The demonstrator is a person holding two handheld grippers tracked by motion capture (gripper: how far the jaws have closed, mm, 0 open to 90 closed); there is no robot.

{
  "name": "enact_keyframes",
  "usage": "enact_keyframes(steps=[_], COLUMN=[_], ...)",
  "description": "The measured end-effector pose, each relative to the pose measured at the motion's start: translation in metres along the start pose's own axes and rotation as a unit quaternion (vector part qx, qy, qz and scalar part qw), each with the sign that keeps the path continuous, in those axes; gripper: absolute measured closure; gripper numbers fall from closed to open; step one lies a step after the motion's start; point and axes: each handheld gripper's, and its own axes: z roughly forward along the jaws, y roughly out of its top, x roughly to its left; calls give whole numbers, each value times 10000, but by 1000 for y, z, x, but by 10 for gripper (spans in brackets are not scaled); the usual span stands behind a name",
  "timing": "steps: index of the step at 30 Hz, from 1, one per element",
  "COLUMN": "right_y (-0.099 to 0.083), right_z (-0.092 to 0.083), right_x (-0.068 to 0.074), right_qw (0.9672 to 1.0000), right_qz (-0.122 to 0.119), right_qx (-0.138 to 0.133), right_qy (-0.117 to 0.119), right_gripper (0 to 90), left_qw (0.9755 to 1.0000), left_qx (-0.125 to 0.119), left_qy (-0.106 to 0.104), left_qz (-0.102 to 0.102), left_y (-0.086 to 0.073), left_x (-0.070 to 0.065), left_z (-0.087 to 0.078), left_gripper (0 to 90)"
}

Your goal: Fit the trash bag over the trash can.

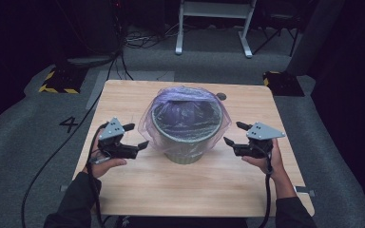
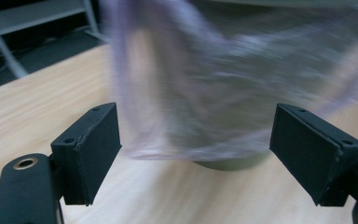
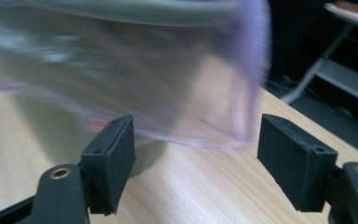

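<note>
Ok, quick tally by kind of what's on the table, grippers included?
Green bin: 1
Purple bag liner draped over its rim: 1
Grippers, both open and clear of the bag: 2, left gripper and right gripper
Total: 4

Near the middle of the frame in the high view, a grey-green bin [image 1: 186, 137] stands on the bench [image 1: 199, 185] and is the one obstacle on it. A thin purple bag liner [image 1: 186, 111] is draped over its rim and hangs down the outside, widening the blocked zone on both flanks. The left tool [image 1: 135, 136] sits at centre left and the right tool [image 1: 231, 134] at centre right, each apart from the liner with bare wood between. The whole lower band of the bench is open. Along the top edge a narrow strip stays free, with a small dark disc [image 1: 221, 96] at upper right of the bin.
</note>
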Motion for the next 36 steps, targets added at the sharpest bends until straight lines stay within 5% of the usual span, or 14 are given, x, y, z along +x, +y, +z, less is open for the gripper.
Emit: enact_keyframes(steps=[2, 7, 10, 14, 16, 20, 30, 36], right_y=[3, 9, 12, 11, 9, 6, -11, -20], right_z=[4, 16, 21, 28, 29, 29, 35, 43], right_x=[10, 26, 27, 23, 23, 24, 31, 30], right_qw=[9997, 9981, 9970, 9962, 9960, 9966, 9945, 9947], right_qz=[-193, -595, -743, -833, -851, -777, -723, -588], right_qx=[28, 157, 168, 260, 261, 215, 483, 562], right_qy=[154, 53, -166, -82, -21, 148, 583, 621], right_gripper=[242, 242, 408, 713, 824, 900, 900, 900], left_qw=[9999, 9995, 9993, 9988, 9985, 9983, 9949, 9932], left_qx=[49, 198, 236, 311, 332, 354, 792, 965], left_qy=[-136, -187, -150, -199, -153, -189, -295, -290], left_qz=[62, 182, 258, 316, 402, 425, 555, 576], left_y=[2, 8, 8, 10, 10, 8, -9, -17], left_x=[-10, -22, -20, -15, -13, -10, -12, -9], left_z=[9, 30, 36, 41, 42, 43, 54, 57], left_gripper=[156, 157, 211, 462, 666, 882, 896, 895])
